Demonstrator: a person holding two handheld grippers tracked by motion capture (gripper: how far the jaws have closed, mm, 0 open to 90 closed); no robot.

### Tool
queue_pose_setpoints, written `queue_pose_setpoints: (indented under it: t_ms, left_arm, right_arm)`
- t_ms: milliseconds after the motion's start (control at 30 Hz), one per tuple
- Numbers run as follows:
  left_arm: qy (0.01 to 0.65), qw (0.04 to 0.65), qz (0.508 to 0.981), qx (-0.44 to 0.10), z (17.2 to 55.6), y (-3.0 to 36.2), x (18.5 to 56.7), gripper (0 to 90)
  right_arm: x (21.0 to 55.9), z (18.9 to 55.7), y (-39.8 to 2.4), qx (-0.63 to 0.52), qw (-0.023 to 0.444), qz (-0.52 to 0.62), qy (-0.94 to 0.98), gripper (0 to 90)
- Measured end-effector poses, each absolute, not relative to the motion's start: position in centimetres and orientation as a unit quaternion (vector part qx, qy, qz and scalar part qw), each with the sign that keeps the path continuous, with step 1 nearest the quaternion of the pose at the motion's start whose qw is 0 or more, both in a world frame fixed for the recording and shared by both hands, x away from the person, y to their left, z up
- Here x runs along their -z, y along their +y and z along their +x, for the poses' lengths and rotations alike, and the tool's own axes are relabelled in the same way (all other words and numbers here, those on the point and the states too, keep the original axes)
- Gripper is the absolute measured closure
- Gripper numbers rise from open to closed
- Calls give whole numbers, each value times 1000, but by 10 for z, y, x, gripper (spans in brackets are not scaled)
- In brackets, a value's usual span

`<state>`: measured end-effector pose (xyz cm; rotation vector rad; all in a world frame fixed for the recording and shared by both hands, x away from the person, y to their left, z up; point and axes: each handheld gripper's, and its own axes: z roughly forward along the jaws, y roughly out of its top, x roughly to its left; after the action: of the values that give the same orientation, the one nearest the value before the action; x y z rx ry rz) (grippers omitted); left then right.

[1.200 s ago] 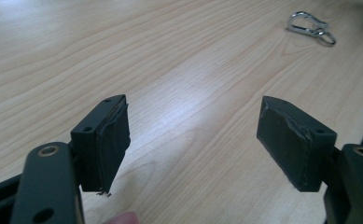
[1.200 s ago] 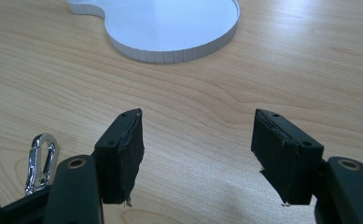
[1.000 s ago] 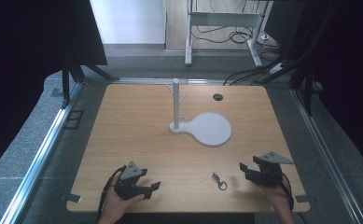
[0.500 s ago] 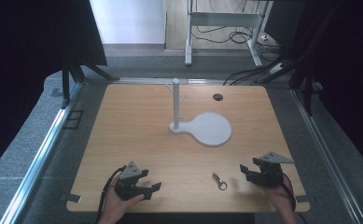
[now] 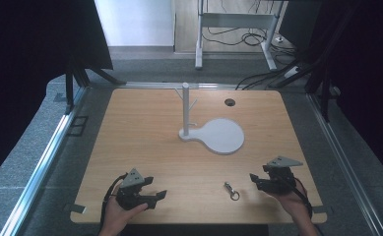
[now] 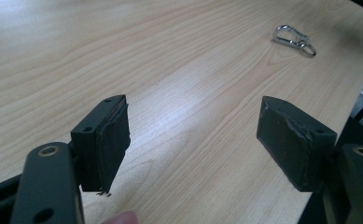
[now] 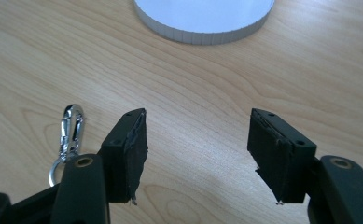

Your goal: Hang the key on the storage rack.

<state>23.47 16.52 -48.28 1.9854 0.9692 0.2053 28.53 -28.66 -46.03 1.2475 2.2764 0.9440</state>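
Jaws on your right gripper stand wide apart with bare wood between them; they have just been closing a little, and nothing sits in the gap; your right hand holds this tool low over the near edge of the table. Just to the left of its left jaw, in the right gripper view, lies the small silver clip with its ring end pointing back at you; it rests flat on the wood and does not touch the jaw. Ahead of the same tool sits the round white plate of the stand, well apart from the jaws.

Your left gripper is open too; its two black pads have wood between them and grip nothing; your left hand holds it near the near edge as well. From this tool the silver clip lies far ahead and off to the right. In the high view the clip rests between your two tools, closer to the right one; beyond it stands the white stand with its thin post and little pegs.
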Motion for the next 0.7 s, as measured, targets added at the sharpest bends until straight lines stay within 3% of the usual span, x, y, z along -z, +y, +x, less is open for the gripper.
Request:
queue_pose_setpoints:
  t_ms: [533,567,700]
  left_arm:
    - [391,447,800,-83,234,172,478,260]
    - [392,447,800,-82,234,171,478,260]
    - [389,445,803,-81,234,169,479,260]
  right_arm:
    - [434,294,-274,-281,149,431,844,453]
    - [432,294,-271,-273,147,422,852,503]
    - [429,294,-266,-257,138,411,864,515]
